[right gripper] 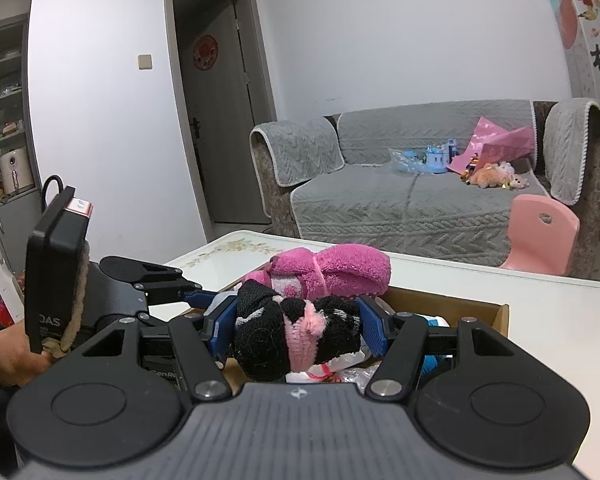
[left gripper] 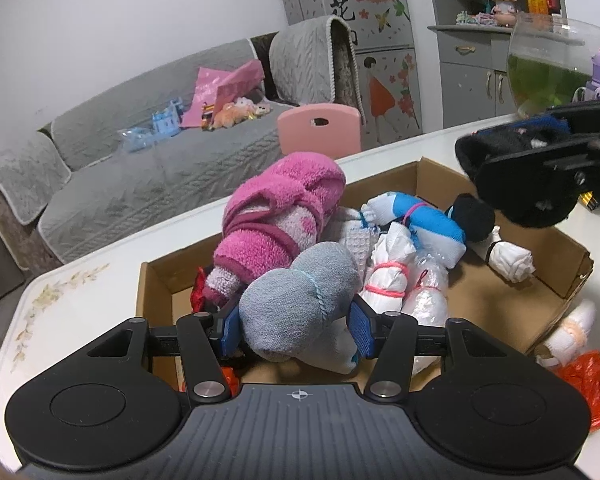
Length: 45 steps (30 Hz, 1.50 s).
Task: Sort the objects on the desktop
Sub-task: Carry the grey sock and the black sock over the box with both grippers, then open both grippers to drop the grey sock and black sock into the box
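White and glossy, the tabletop [left gripper: 400, 148] has a faint flower print at one corner and sits in a living room with a grey sofa [right gripper: 412, 196], one pink chair [left gripper: 318, 128], a dark door [right gripper: 220, 120] and a glass bowl of green water [left gripper: 548, 68] at the far right edge.

One open cardboard box [left gripper: 500, 304] lies on the tabletop. Inside it are several rolled bundles: one large pink fluffy roll [left gripper: 284, 216], one blue and white roll [left gripper: 420, 216], and about three white rolls tied with bands; more may be hidden underneath. One orange mesh bag [left gripper: 588, 384] and a small doll [left gripper: 572, 328] lie outside the box at its right corner.

Two grippers are in use, each partly closed around a bundle. The left gripper [left gripper: 298, 326] pinches one grey sock roll [left gripper: 300, 304] between its blue pads, held over the near end of the box. The right gripper [right gripper: 296, 330] pinches one black sock roll [right gripper: 268, 332] tied with a pink fuzzy band, held above the box on the right side.
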Tool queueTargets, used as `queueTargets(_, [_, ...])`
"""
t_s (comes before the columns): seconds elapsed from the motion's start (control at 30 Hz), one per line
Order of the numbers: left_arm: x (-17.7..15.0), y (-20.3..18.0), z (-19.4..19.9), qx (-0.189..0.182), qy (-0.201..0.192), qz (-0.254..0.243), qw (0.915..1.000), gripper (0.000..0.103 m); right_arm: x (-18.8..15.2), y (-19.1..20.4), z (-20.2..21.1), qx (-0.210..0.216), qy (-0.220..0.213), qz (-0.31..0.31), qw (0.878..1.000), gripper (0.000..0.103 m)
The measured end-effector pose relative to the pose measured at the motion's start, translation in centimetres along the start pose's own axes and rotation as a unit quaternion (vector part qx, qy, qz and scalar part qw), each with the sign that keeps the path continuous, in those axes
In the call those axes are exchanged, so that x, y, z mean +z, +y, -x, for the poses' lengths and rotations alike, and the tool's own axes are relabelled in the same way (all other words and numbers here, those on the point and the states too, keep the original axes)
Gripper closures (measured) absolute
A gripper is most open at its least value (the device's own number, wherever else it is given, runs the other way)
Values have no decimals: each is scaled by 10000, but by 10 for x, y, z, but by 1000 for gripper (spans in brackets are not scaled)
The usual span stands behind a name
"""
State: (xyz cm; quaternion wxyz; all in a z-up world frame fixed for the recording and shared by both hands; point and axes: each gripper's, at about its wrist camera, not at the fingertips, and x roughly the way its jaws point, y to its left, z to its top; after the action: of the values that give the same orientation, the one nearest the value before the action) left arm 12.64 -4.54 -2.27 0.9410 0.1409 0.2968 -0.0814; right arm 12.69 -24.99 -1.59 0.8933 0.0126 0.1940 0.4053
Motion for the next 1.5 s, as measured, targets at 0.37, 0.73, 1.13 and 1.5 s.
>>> queueTargets(0.37, [-10,6,-8,-136,270,-34,9995,44,-8,-16,0,-240,209,-91,9995,44])
queueTargets(0.73, [-19,4,-7,-222,434,-115,9987,46,-20,-18,-14,-357,719,44,9968,44])
queueTargets(1.13, [-26,12,-9,-313,742,-42,9967,12,-42,-13,-38,-525,1458,120,9878,43])
queueTargets(1.5, [-29,14,23,-229,395,-135,9989,0,-38,-1,-19,-595,1106,314,9916,19])
